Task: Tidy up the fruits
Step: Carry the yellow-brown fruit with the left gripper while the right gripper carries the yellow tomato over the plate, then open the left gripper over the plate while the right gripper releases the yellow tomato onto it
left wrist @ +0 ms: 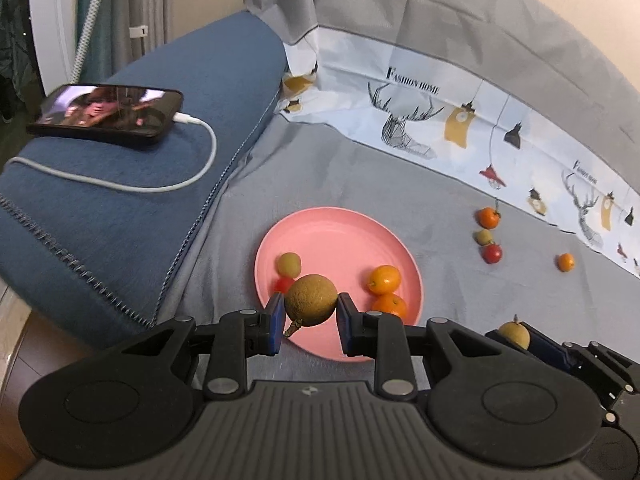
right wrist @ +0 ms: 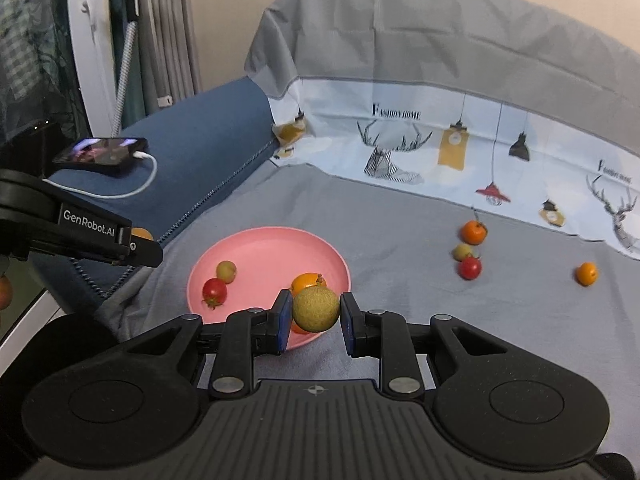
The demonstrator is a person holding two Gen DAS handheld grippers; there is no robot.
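Observation:
A pink plate [left wrist: 336, 236] [right wrist: 264, 248] lies on the grey cloth. In it are a small brown fruit [left wrist: 289, 263] [right wrist: 226, 271], a red tomato [left wrist: 285, 283] [right wrist: 214, 292] and two oranges [left wrist: 383, 279] [left wrist: 390, 305]. My left gripper [left wrist: 311, 307] is shut on a round brown fruit [left wrist: 311, 300] above the plate's near edge. My right gripper [right wrist: 316, 312] is shut on another round brown fruit [right wrist: 316, 309] [left wrist: 515, 334] at the plate's near right rim. Loose on the cloth to the right lie an orange [left wrist: 488, 217] [right wrist: 473, 232], a small brown fruit [left wrist: 484, 237], a tomato [left wrist: 492, 253] [right wrist: 469, 267] and a small orange [left wrist: 565, 262] [right wrist: 586, 273].
A blue cushion [left wrist: 160, 168] stands left of the plate with a phone [left wrist: 108, 112] and its white cable [left wrist: 168, 184] on it. A printed cloth [left wrist: 460, 128] rises behind the fruits. The left gripper's body [right wrist: 80, 232] shows at the left of the right wrist view.

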